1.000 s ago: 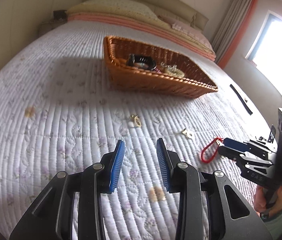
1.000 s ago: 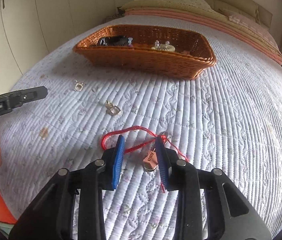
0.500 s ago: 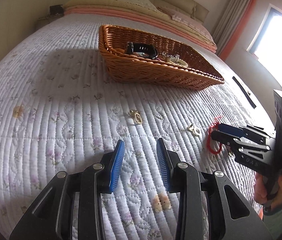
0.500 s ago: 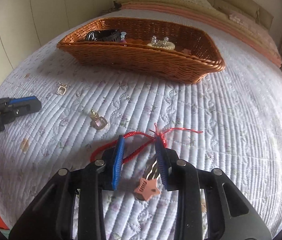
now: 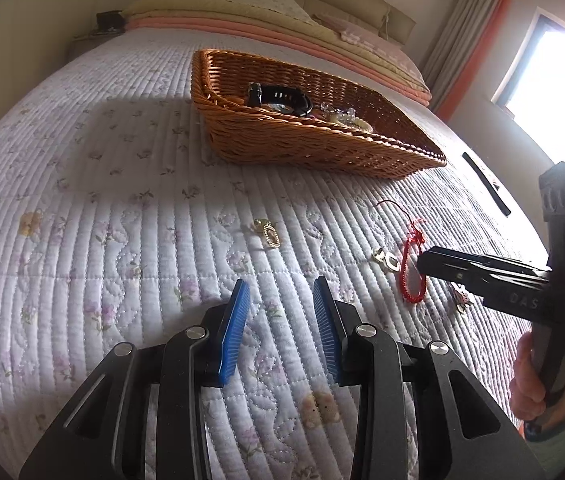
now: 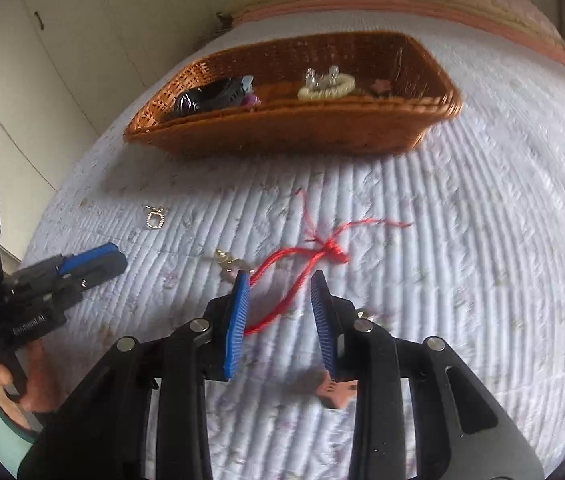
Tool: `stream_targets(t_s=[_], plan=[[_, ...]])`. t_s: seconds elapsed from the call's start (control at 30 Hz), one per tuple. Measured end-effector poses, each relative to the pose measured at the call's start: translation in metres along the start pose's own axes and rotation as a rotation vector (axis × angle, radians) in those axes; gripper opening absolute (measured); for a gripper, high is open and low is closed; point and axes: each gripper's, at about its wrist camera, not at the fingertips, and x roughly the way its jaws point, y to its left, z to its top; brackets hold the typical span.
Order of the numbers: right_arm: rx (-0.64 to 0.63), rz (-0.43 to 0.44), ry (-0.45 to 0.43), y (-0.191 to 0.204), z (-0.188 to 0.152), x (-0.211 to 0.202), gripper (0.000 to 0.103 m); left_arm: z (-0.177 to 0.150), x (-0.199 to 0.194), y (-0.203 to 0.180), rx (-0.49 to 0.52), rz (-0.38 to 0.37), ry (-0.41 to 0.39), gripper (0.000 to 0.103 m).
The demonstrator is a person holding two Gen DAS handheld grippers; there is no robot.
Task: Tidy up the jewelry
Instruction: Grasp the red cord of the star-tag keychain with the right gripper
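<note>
Right wrist view: we see the right gripper [image 6: 280, 312] fingers released, straddling the red cord bracelet [image 6: 294, 268] lying on the bed [image 6: 462, 240], not pinching it. Left gripper [image 5: 281, 320] fingers also released, nothing between them. Beyond them, two small gold pieces lie loose on the quilt. Wicker basket [image 6: 290, 128] sits farther toward the pillows, holding a black watch [image 6: 206, 98].

my left camera looks down along its fingers, low over the bed [image 5: 122, 208], facing the basket [image 5: 306, 148] and headboard. my right camera does likewise from the other side. both share the basket, the red cord [image 6: 294, 276], and each other's tongs.
</note>
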Motion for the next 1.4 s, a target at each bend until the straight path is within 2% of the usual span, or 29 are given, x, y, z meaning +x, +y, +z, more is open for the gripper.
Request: stream_targets(t_s=[0.13,0.2,0.27,0.3,0.33,0.43,0.5,0.53,0.6,0.73,0.93,1.03,1.07,1.13,1.3,1.4], plan=[[0.181,0.033,0.003,-0.011,0.009,0.018,0.029,0.001,0.002,0.001,-0.004,-0.009,0.001,0.032],[0.216,0.015,-0.018,-0.012,0.014,0.021,0.029,0.001,0.003,0.001,0.001,-0.010,0.005,0.032],[0.189,-0.050,-0.033,-0.004,0.017,0.027,0.027,0.001,0.004,0.000,0.013,-0.010,0.008,0.032],[0.150,-0.111,-0.036,0.003,0.018,0.029,0.017,0.002,0.005,-0.002,0.022,-0.009,0.011,0.032],[0.116,-0.155,-0.045,0.008,0.018,0.029,0.011,0.002,0.006,-0.003,0.029,-0.009,0.013,0.032],[0.051,-0.210,-0.051,0.010,0.016,0.027,0.004,0.005,0.010,-0.008,0.050,-0.012,0.021,0.032],[0.051,-0.255,-0.071,0.000,0.017,0.024,0.004,0.012,0.016,-0.011,0.060,-0.003,0.025,0.032],[0.055,-0.254,-0.075,-0.006,0.018,0.024,0.004,0.015,0.020,-0.013,0.062,0.002,0.026,0.032],[0.078,-0.181,-0.082,-0.018,0.018,0.024,0.004,0.025,0.030,-0.014,0.059,0.026,0.024,0.032],[0.069,-0.150,-0.101,-0.018,0.011,0.019,0.004,0.034,0.045,-0.014,0.059,0.097,0.036,0.029],[0.077,-0.110,-0.116,-0.022,0.005,0.015,0.004,0.032,0.043,-0.009,0.037,0.107,0.026,0.027],[0.065,-0.119,-0.122,-0.022,0.000,0.009,0.004,0.033,0.045,-0.010,0.047,0.136,0.027,0.015],[0.054,-0.123,-0.127,-0.020,-0.002,0.007,0.004,0.032,0.045,-0.011,0.049,0.143,0.025,0.006],[0.029,-0.127,-0.135,-0.013,-0.001,0.009,0.003,0.031,0.045,-0.010,0.044,0.145,0.024,0.000],[-0.022,-0.104,-0.181,-0.002,-0.005,0.002,0.003,0.029,0.039,-0.013,0.053,0.131,-0.011,0.000],[-0.035,-0.077,-0.224,0.000,-0.010,-0.011,0.003,0.026,0.025,-0.016,0.068,0.108,-0.064,0.000]])
